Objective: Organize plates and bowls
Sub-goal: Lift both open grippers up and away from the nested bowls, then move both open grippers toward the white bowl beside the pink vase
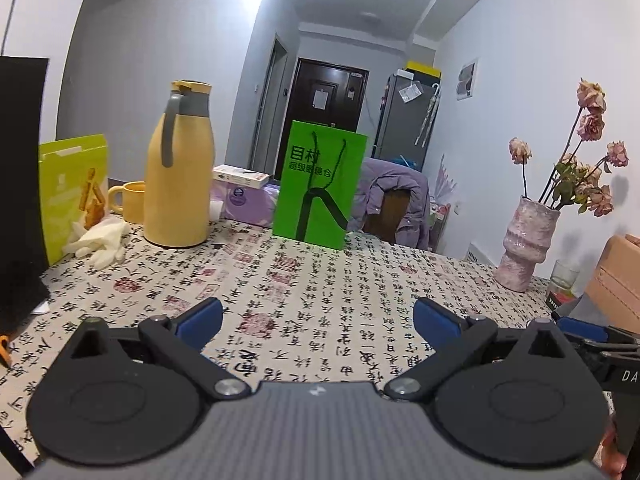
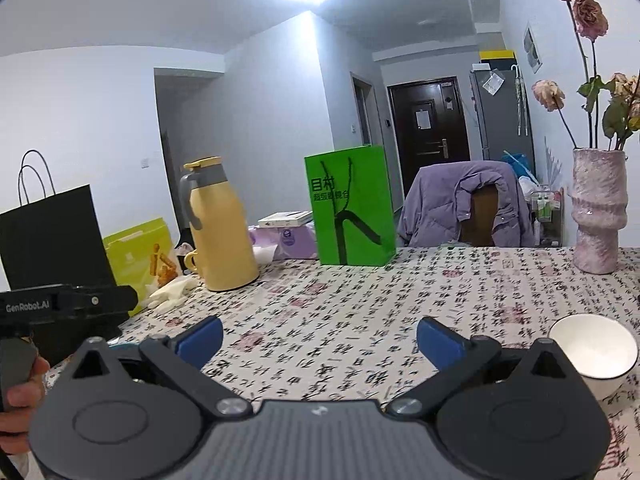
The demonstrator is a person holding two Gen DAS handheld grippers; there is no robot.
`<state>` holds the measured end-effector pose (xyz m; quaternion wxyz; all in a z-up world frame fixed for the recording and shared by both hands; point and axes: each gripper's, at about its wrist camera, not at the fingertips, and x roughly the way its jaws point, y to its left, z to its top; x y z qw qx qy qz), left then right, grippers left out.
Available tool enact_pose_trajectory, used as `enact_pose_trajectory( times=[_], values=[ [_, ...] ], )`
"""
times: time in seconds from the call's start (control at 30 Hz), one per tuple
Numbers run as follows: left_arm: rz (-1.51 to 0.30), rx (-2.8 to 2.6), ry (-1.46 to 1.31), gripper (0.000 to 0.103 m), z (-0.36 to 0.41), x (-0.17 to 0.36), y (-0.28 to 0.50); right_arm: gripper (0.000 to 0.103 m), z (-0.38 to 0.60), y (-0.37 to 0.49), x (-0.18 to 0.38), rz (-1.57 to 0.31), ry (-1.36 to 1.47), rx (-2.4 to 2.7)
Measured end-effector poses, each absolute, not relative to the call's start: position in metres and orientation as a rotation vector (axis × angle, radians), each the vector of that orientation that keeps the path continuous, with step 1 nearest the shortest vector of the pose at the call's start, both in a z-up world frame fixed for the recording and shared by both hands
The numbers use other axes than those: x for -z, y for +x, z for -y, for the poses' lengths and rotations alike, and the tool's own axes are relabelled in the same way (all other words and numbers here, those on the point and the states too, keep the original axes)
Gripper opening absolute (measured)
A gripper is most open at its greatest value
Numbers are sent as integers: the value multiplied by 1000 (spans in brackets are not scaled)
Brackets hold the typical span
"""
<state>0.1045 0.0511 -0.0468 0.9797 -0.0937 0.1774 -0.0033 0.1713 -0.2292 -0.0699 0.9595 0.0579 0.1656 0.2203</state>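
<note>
Left wrist view: my left gripper point(image 1: 318, 322) sits low over the table point(image 1: 320, 280), its blue-padded jaws spread wide with nothing between them; only the calligraphy-print cloth shows in the gap. At the right edge of this view a part of my right gripper point(image 1: 588, 332) appears, just beside the left one.

Right wrist view: my right gripper point(image 2: 320, 338) is likewise spread wide and empty above the cloth. The task's thing in sight is a white bowl point(image 2: 594, 354), upright on the table at the near right, just beside the right finger's outer side and partly hidden behind the gripper body. I see no plate in either view. At the left edge a hand point(image 2: 20, 396) holds the handle of the left gripper.

Background, far side of the table: a yellow thermos jug point(image 1: 178, 168) with a grey handle stands upright, with a yellow mug point(image 1: 128, 202) just behind it on the left. A green paper bag point(image 1: 320, 190) stands near the far edge, middle. A yellow-green snack box point(image 1: 74, 196) and a black paper bag point(image 2: 52, 236) stand at the left, with white gloves point(image 1: 100, 242) lying in front of the box. A pink vase point(image 1: 524, 242) with dried roses stands at the right, well apart from the jug. A chair with a purple jacket point(image 2: 464, 204) draped over it stands beyond the table.
</note>
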Motion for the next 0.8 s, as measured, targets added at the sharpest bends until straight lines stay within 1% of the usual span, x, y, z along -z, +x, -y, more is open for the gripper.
enact_pose_trajectory(
  times=[0.8],
  values=[
    [-421, 105, -143, 103, 41, 43, 180, 103, 324, 235, 51, -282, 116, -417]
  ],
)
